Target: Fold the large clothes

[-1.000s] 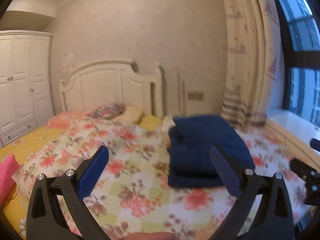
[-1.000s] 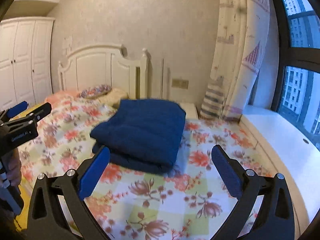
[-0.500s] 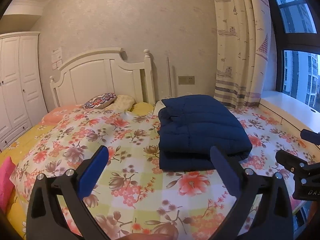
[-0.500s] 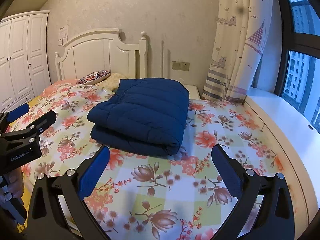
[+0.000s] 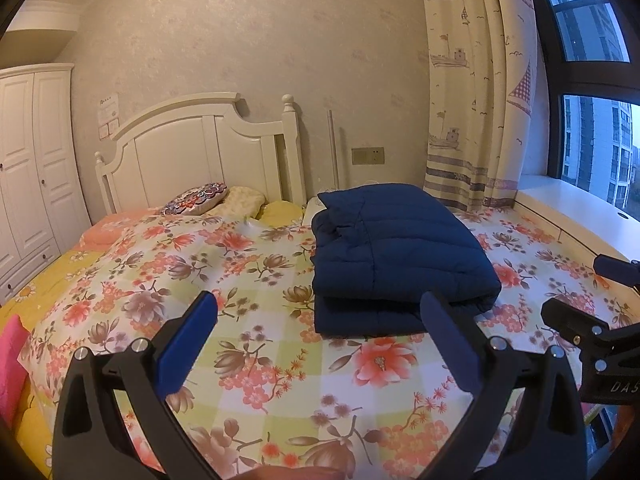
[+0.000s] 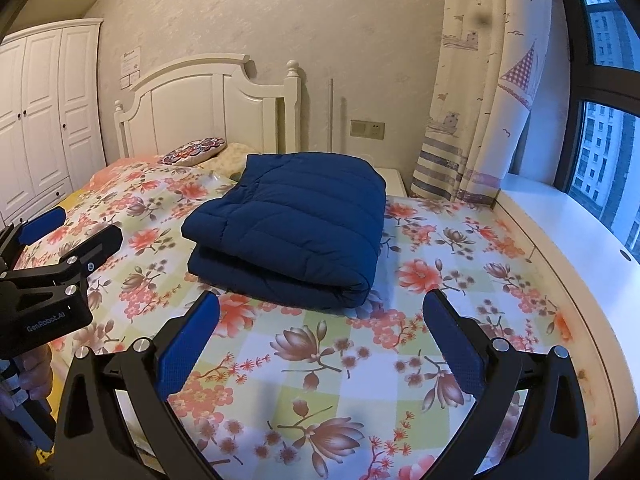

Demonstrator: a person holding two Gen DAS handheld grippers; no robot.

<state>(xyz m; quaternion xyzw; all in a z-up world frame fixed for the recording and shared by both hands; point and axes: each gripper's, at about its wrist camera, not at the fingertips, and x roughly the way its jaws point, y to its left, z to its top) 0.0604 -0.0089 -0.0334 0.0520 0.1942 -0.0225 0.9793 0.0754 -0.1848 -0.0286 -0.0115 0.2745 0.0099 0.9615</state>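
Left claw (image 5: 318, 320) and right claw (image 6: 320, 318), bottom of their frames: both spread wide, holding nothing, clear of the cloth. Past them, mid-frame, the navy padded jacket (image 6: 296, 232) lies on the floral bedspread (image 6: 332, 364) as a compact stacked rectangle. Fold looks done; at most a tidy-up left. Headboard (image 5: 200, 152) beyond.

Bare bedspread (image 6: 340, 360) before both claws (folded jacket (image 6: 296, 224) beyond).
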